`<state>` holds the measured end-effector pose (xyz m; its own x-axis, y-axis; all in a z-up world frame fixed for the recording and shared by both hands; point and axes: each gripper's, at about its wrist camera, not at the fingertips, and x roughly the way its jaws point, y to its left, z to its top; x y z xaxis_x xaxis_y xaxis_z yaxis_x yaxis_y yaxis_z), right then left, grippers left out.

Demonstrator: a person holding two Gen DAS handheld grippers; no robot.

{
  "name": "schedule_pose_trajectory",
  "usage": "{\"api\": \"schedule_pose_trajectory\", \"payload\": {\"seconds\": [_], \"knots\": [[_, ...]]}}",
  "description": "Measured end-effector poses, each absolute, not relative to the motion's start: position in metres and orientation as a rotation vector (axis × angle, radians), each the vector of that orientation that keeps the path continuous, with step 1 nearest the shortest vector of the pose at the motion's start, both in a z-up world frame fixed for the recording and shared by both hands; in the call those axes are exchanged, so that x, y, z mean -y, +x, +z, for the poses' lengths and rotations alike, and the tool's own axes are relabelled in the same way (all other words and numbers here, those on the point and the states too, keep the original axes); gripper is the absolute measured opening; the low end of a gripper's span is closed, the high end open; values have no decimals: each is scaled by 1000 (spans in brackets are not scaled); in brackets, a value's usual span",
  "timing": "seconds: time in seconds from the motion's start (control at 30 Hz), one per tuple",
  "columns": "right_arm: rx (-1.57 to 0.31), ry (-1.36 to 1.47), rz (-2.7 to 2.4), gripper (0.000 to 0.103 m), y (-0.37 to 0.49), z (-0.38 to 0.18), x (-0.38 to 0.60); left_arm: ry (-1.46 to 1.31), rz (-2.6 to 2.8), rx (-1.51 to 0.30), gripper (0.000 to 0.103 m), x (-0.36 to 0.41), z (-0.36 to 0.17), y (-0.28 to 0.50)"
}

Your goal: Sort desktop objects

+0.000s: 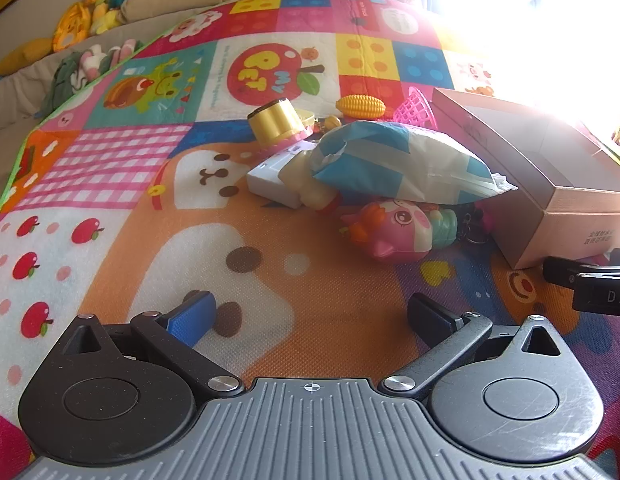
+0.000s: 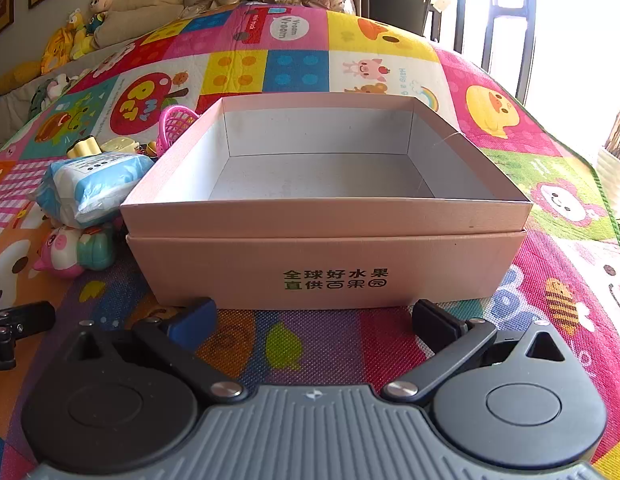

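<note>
While nothing was yet held, the scene read as follows.
Left gripper (image 1: 310,312): jaws spread wide, empty, hanging over the play mat (image 1: 110,168) short of the pile.
Right gripper (image 2: 314,316): jaws spread wide, empty, just before the near wall of the box (image 2: 330,220).
Box: pink cardboard, open, nothing inside; it lay toward the right edge of the mat.
Tissue pack (image 1: 402,160): on top of the pile, touching the box; soft and light, probably slippery film, best pinched across its middle.
Pig toy (image 1: 394,228): under the pack, near the box corner; looked squashy, take the round body.
Gold tin (image 1: 276,122): behind the pile; stiff, smooth, may slip, so grip across its sides.
Toy corn (image 1: 360,106): farther back; light, hard plastic.
</note>
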<state>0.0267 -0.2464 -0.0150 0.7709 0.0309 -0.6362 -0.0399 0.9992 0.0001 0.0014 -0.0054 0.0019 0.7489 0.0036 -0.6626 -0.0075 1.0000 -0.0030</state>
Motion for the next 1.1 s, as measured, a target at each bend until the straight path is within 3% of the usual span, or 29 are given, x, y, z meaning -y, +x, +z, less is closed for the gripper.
{"api": "schedule_pose_trajectory", "payload": {"seconds": [1.1], "knots": [[-778, -8, 28, 103, 30, -9, 241, -3, 8, -723, 103, 3, 0, 0]]}}
